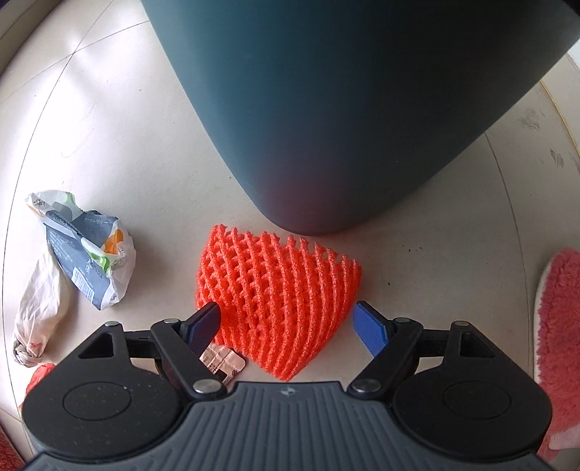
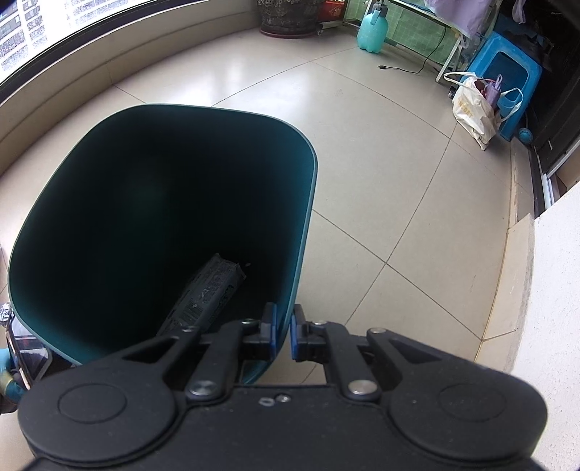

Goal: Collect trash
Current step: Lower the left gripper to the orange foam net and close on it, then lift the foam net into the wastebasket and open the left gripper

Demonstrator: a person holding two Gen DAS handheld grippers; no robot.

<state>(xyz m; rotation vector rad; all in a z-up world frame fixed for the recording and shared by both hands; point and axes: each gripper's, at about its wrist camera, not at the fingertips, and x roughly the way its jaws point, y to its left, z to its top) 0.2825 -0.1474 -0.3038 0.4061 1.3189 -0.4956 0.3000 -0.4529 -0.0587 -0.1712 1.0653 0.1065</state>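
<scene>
An orange foam fruit net lies on the tiled floor just in front of the dark teal bin. My left gripper hangs over it, open wide, its blue pads on either side of the net's near end. A small pink wrapper lies under the left finger. A crumpled grey-and-white paper packet and a knotted plastic bag lie to the left. In the right wrist view my right gripper is shut on the bin's rim. A dark wrapper lies inside the bin.
A pink fluffy slipper sits at the right edge of the left wrist view. Farther off are a white shopping bag, a blue plastic stool, a teal spray bottle and a plant pot by the window.
</scene>
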